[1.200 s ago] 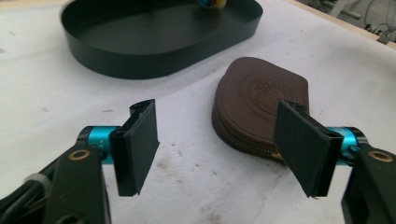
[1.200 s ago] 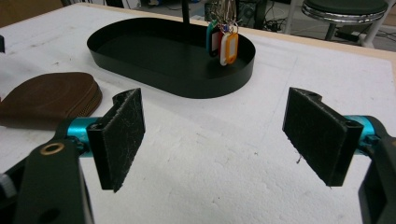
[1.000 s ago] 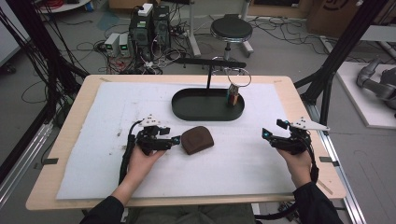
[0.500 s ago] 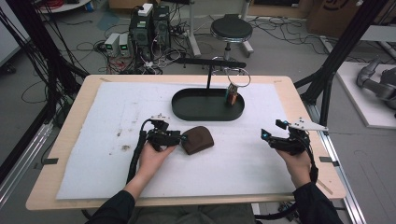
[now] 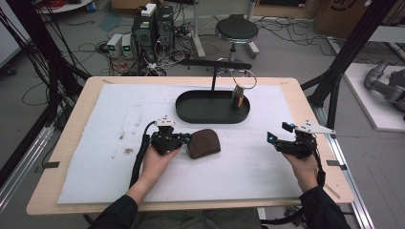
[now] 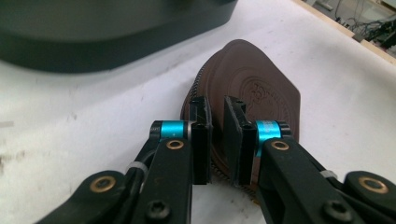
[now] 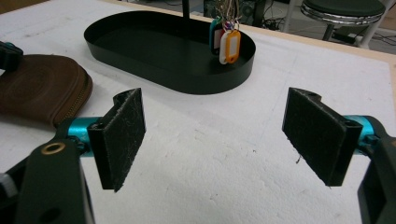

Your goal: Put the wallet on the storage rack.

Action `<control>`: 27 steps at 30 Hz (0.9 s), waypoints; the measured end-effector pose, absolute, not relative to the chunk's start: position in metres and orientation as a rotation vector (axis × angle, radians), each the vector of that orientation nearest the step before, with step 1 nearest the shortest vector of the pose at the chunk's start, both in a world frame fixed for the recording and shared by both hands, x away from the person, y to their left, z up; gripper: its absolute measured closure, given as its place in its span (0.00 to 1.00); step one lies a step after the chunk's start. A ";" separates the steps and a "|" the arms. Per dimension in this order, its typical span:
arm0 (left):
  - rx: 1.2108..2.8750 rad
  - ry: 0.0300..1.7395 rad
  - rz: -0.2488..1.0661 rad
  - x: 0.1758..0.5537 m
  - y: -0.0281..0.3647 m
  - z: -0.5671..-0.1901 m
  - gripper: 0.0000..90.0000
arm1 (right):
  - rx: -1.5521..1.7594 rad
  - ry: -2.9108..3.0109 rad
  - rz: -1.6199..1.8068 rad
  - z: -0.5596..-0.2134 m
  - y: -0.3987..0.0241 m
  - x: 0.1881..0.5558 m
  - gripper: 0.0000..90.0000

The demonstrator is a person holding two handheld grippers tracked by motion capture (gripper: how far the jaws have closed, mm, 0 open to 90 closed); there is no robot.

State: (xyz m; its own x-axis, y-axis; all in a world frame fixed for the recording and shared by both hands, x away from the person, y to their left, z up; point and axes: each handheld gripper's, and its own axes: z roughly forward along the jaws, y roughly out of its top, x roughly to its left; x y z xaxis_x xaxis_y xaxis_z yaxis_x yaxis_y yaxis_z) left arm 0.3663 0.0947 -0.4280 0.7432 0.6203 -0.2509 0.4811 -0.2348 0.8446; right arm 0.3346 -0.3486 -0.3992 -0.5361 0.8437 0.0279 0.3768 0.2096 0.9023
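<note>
A brown zipped leather pouch [image 5: 204,143] lies flat on the white mat, just in front of the black oval tray [image 5: 191,116]. My left gripper [image 5: 188,139] is at the pouch's left edge. In the left gripper view its jaws stand nearly together, astride the zipper edge of the pouch [image 6: 261,88], and the left gripper [image 6: 218,119] looks shut on that edge. My right gripper [image 5: 278,134] hovers low over the mat at the right, open and holding nothing. In the right gripper view the right gripper [image 7: 215,135] has its pads wide apart, with the pouch [image 7: 42,86] far to its left.
A bunch of keys with coloured tags [image 5: 239,98] hangs from a thin black stand [image 5: 213,78] into the tray's right end [image 7: 243,60]. The white mat [image 5: 95,143] covers most of the wooden table. Cables, boxes and a stool lie beyond the far edge.
My left gripper has moved right across the mat to the pouch's edge, and its jaws have come together there. The right gripper has barely moved.
</note>
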 end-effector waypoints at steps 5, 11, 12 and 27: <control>1.865 0.780 0.175 0.361 0.092 -0.421 0.94 | 1.123 2.008 1.295 -0.399 -0.348 0.334 0.24; 1.849 0.697 0.189 0.356 0.090 -0.413 0.95 | 1.113 2.009 1.301 -0.398 -0.348 0.334 0.24; 1.853 0.675 0.197 0.355 0.089 -0.411 0.95 | 1.110 2.007 1.307 -0.398 -0.348 0.333 0.24; 1.860 0.461 0.283 0.341 0.081 -0.391 0.96 | 0.963 2.115 1.411 -0.397 -0.337 0.332 0.27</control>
